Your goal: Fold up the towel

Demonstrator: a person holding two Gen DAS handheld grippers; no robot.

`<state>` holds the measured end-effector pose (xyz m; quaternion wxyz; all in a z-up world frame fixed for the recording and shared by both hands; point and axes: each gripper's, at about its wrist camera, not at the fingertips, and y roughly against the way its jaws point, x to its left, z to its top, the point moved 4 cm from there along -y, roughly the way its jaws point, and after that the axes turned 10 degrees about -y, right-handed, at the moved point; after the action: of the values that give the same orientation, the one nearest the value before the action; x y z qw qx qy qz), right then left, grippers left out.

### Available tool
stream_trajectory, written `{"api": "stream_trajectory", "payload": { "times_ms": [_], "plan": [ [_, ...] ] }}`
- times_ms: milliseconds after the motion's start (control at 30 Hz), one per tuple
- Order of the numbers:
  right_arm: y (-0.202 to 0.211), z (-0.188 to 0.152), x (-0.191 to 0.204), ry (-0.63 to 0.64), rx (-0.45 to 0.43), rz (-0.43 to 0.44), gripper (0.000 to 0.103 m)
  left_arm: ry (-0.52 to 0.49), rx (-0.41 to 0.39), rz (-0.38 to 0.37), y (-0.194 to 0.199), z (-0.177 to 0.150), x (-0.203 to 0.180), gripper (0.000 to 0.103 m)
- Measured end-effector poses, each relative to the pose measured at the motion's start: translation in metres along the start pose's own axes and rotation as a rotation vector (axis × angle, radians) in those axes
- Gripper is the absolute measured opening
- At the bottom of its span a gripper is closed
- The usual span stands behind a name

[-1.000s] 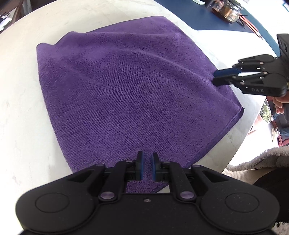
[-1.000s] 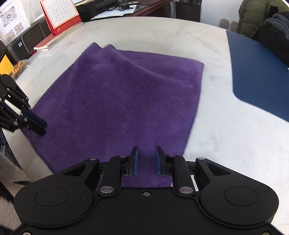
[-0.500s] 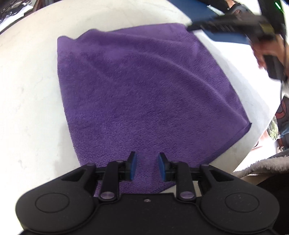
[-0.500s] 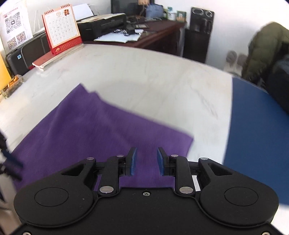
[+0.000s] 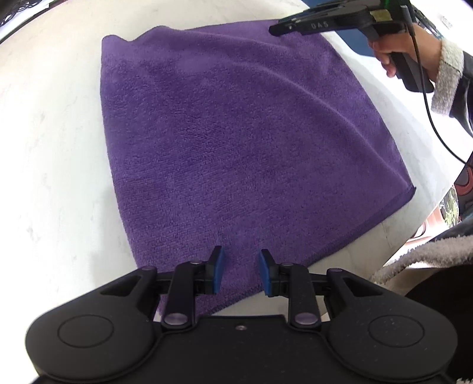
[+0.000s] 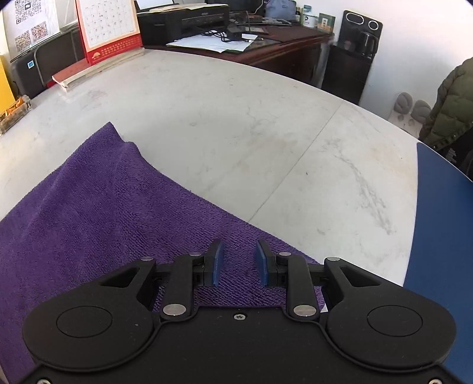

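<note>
Purple towel (image 5: 236,141) lies spread flat on the white marble table (image 5: 53,147), filling most of the left wrist view; a small wrinkle sits at its corner toward 11 o'clock, and the hemmed corner toward 3 o'clock lies close to the table rim. Left gripper (image 5: 240,273) hangs steeply over the towel's near edge at 6 o'clock, blue pads (image 5: 218,273) apart with bare towel showing in the gap, not pinching anything; its jaws have just been opening and nothing is caught between them. Right gripper (image 6: 238,263) sits over the towel's corner near the bottom of its own view, pads (image 6: 217,263) likewise parted, jaws just been opening too, only flat cloth under the gap, so released. In the left wrist view the right gripper (image 5: 278,29) shows at 1 o'clock, tip over the towel's far corner, held by a hand (image 5: 396,50) with a fuzzy grey cuff (image 5: 446,82) and a black cable (image 5: 434,124) trailing down. In the right wrist view the towel (image 6: 88,212) fills 7 to 9 o'clock, with bare table (image 6: 266,141) beyond. A blue mat (image 6: 443,236) lies at 3 o'clock, a red desk calendar (image 6: 106,29) at 11, a black printer (image 6: 183,20) at 12, and a green jacket (image 6: 452,109) at 2 o'clock.
</note>
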<state>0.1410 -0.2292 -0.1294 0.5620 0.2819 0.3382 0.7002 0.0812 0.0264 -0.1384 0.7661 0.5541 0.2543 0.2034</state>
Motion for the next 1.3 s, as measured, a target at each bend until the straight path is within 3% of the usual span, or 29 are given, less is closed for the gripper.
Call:
{"api": "stream_trajectory", "payload": {
  "times_ms": [400,467,600,800,933,1100,1300],
  "plan": [
    [-0.007,0.005,-0.002,-0.006,-0.012,-0.024,0.024,0.027,-0.005,-0.001,0.003,-0.017,-0.009,0.024],
    [-0.008,0.007,-0.004,-0.020,-0.012,-0.039,0.036,0.037,-0.012,-0.005,0.003,-0.018,-0.009,0.025],
    [0.003,0.013,-0.005,-0.068,-0.027,-0.008,0.036,0.079,-0.037,-0.012,0.006,-0.021,-0.006,0.025],
    [0.029,0.038,0.046,0.029,-0.103,0.122,0.036,0.126,-0.136,0.003,0.028,-0.012,0.005,0.027],
    [0.008,0.050,0.088,0.115,-0.066,0.212,0.036,0.151,-0.146,0.051,0.025,-0.010,0.018,0.027],
    [-0.027,0.053,0.122,0.145,0.021,0.326,0.034,0.195,-0.111,0.045,0.014,-0.027,0.028,0.027],
    [-0.050,0.051,0.106,0.099,0.083,0.345,0.034,0.240,-0.133,0.009,0.015,-0.038,0.032,0.027]
  ]
}}
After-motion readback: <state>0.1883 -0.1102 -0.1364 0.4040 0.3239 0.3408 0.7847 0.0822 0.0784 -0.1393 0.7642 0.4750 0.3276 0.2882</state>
